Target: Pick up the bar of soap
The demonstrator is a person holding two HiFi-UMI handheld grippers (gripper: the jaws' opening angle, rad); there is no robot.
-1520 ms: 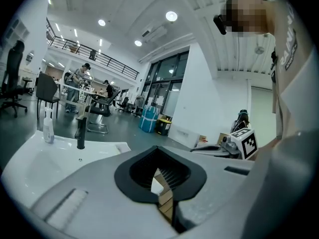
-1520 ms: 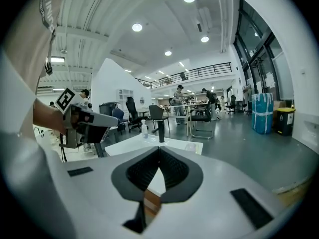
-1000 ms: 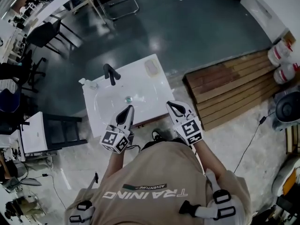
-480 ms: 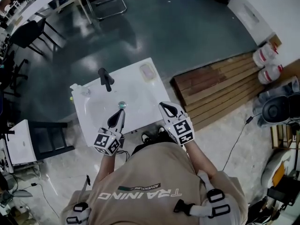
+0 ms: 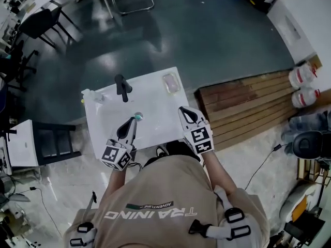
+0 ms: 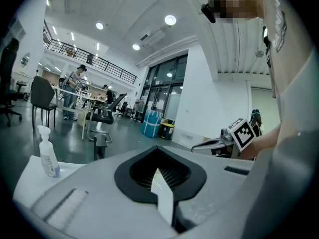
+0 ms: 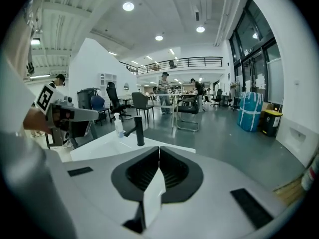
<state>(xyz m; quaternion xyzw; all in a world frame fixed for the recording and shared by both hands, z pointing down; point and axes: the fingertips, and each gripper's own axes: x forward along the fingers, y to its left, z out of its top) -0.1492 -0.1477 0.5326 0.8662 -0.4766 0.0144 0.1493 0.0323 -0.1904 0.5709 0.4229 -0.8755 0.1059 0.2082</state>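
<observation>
Left gripper (image 5: 132, 122) and right gripper (image 5: 182, 110), jaws together on nothing, over the sink (image 5: 155, 105); soap (image 5: 170, 82) at its far right corner.
The shirt (image 5: 155, 190) reads "TRAINING" and "ADVENTURE", upside down in the head view. Since a second ago both grippers have come forward from the sink's near edge: the left tip is now just beside the drain (image 5: 138, 117), the right over the near right part. The soap lies apart from the right gripper, with bare white top between them. Tap (image 5: 122, 87) and spray bottle (image 5: 90, 94) stand at the far left. A wooden pallet (image 5: 248, 105) lies on the floor to the right.
</observation>
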